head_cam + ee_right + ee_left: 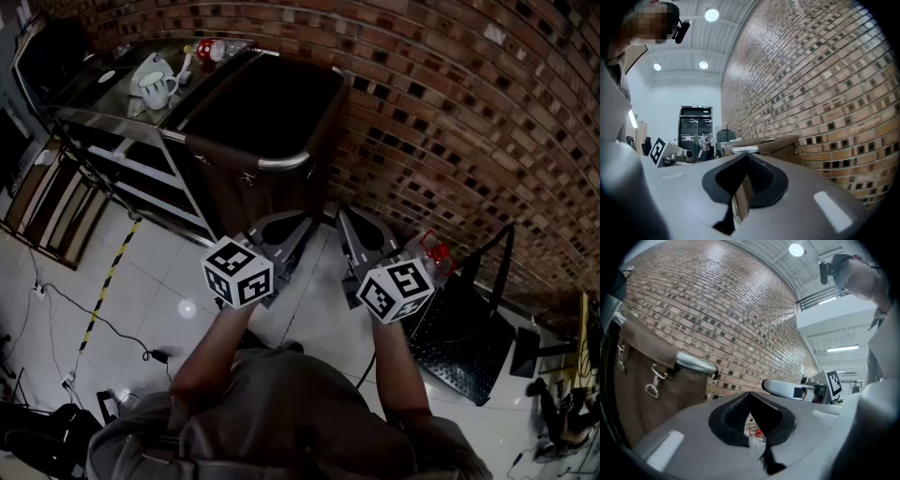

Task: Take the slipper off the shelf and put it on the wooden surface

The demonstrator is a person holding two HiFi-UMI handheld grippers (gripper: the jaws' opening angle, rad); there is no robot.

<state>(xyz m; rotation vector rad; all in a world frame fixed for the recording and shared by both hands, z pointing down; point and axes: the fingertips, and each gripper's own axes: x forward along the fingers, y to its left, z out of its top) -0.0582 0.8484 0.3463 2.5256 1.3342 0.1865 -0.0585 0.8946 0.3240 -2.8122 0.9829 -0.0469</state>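
- The left claw [292, 225] and the right claw [352, 225] were held side by side at the same level, near each other but apart, with both tips directed at the brick wall [450, 112].
- In the left gripper view, the left claw [750, 394] had its black pads pressed together at the tip, with nothing pinched between them.
- In the right gripper view, the right claw [746, 157] was likewise pressed together and held nothing.
- Each forearm extended from the bottom of the head view to a marker cube: the left cube [237, 272] and the right cube [397, 291].
- A brown bin [253, 122] with a metal top rail stood against the wall, just beyond the left claw.
- A glass-topped shelf [112, 103] adjoined the bin on its left. It carried a white mug [157, 89] and a red-capped bottle [217, 49] lying on its side.
- A clear jug with a red cap [436, 253] stood just beside the right cube, next to a black perforated panel [459, 337].
- The floor [150, 291] was white tile, with a yellow-and-black tape strip [108, 281] and loose cables [94, 314] on it.
- The slipper could not be located in any view.
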